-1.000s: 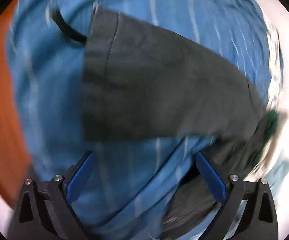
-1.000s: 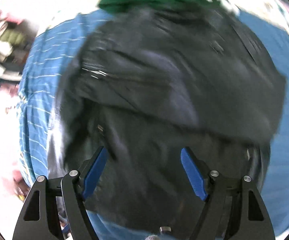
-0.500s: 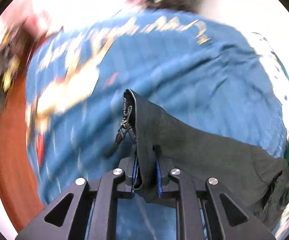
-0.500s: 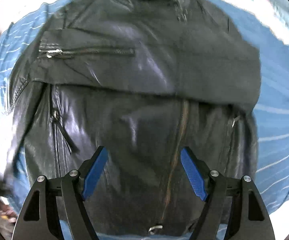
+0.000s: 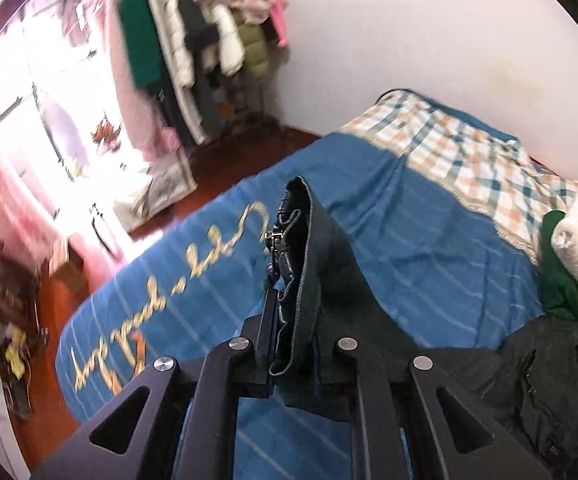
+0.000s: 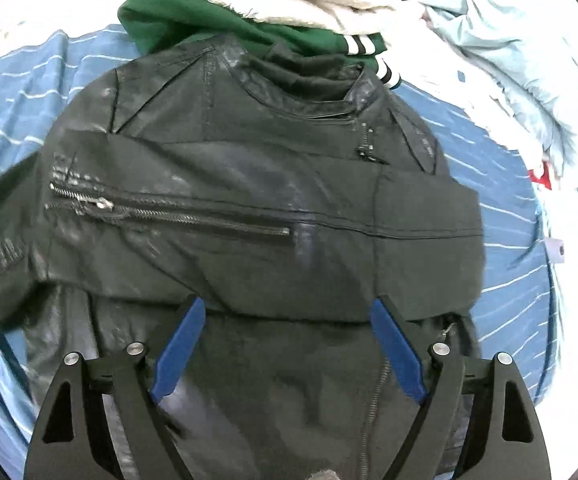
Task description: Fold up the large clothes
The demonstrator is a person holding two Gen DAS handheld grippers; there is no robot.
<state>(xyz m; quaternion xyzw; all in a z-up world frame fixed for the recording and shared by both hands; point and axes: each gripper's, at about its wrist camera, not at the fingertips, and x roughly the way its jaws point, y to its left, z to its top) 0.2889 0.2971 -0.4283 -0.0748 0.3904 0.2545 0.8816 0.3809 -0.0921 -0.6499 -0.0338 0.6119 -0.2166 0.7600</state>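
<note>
Since half a second ago, the left gripper [image 5: 295, 344] has lifted its pinched edge of the black jacket [image 6: 249, 216] higher off the bed [image 5: 409, 232] — its jaws are pressed together on the cloth, likely the hem, to carry it over for a fold. One sleeve already lies folded across the jacket's chest. Above the jacket's lower front, the right gripper [image 6: 289, 344] hovers with jaws spread, holding nothing — probably ready to pin or smooth the body. A green garment [image 6: 193, 20] lies just beyond the collar.

Window glare, blurred left, fisheye-warped edges
</note>
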